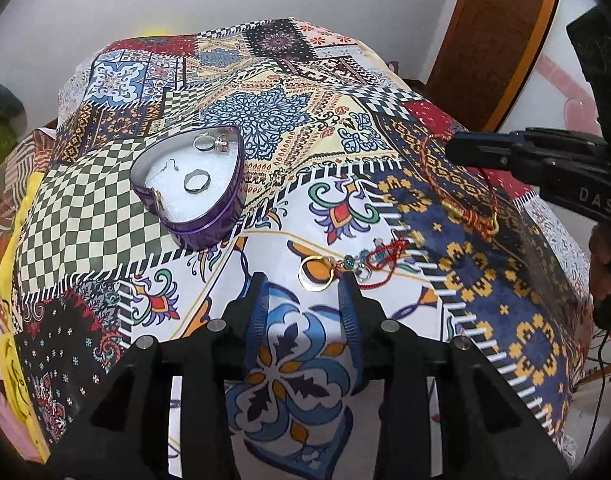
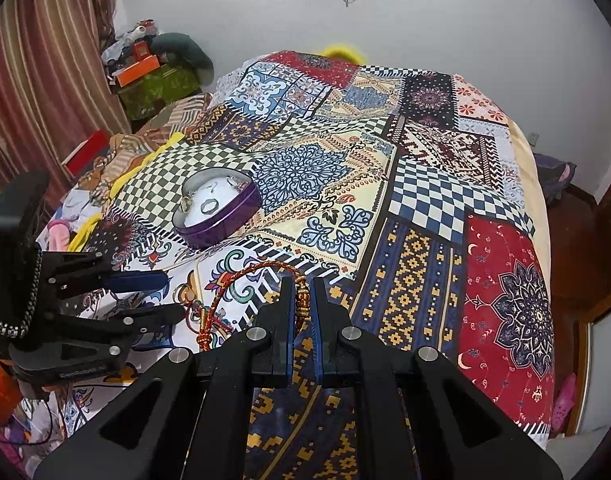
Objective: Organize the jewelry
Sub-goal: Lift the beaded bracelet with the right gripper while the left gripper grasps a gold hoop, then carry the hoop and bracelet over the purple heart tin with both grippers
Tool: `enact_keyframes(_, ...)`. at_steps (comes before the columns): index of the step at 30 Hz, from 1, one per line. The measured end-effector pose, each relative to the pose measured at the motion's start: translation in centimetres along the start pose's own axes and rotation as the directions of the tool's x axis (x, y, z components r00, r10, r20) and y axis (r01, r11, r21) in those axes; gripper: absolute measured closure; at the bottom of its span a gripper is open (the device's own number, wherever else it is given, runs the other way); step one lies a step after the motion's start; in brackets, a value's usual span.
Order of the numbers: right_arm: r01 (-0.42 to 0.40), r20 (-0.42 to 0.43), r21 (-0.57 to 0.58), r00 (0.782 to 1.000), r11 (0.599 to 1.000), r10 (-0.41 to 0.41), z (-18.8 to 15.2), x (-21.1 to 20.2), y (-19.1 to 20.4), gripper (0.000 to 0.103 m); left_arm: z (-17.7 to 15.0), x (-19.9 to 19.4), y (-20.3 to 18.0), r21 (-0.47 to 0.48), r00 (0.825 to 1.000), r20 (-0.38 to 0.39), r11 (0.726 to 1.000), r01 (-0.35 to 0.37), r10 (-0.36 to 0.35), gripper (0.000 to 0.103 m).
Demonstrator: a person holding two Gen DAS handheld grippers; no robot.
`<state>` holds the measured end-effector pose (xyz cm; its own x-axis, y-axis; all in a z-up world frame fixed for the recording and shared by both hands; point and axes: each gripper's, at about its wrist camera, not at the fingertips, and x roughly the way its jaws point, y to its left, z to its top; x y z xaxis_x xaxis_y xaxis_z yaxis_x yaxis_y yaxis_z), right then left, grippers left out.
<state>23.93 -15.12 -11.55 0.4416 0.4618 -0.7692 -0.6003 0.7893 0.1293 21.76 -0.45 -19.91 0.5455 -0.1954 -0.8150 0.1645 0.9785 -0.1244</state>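
A purple heart-shaped box (image 1: 193,196) sits open on the patterned bedspread, with silver rings (image 1: 194,181) and an earring inside; it also shows in the right wrist view (image 2: 221,210). My left gripper (image 1: 305,280) is open, just short of a gold ring (image 1: 314,274) and a red string charm (image 1: 379,258) lying on the cloth. My right gripper (image 2: 303,294) is shut on a red-and-gold cord bracelet (image 2: 241,280), gripping its beaded part, and holds it just above the cloth. In the left wrist view the bracelet (image 1: 461,200) hangs from the right gripper (image 1: 451,150).
The bedspread (image 2: 425,200) covers a bed that falls away on all sides. Clutter, boxes and a striped curtain (image 2: 45,80) stand at the far left. A wooden door (image 1: 501,40) stands at the right. A white wall is behind.
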Motion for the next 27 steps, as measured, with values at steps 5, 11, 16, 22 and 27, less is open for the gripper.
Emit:
enact_keyframes(5,-0.007,0.007,0.006,1.000,1.000,0.007,0.4,0.1,0.0,0.097,0.5,0.7,0.7,-0.034,1.000,0.006,0.999,0.022,-0.022,0.068)
enact_keyframes(11,-0.014,0.011,0.004,1.000,1.000,0.014,0.8,0.4,0.4,0.097,0.5,0.7,1.0,-0.034,0.999,0.031,0.999,0.011,-0.010,0.084)
enact_keyframes(16,-0.021,0.014,-0.002,1.000,1.000,0.021,1.5,0.8,1.0,0.097,0.4,0.2,1.4,-0.037,0.999,0.046,0.999,0.006,-0.005,0.086)
enact_keyframes(22,-0.033,0.024,-0.018,0.999,0.999,0.033,2.7,1.3,2.2,0.097,0.2,-1.1,2.1,-0.038,0.997,0.074,0.999,-0.025,0.027,0.086)
enact_keyframes(27,-0.047,0.027,-0.034,0.999,0.998,0.048,4.1,2.3,3.6,0.097,0.5,-2.6,3.8,-0.063,0.993,0.109,0.997,-0.041,0.047,0.086)
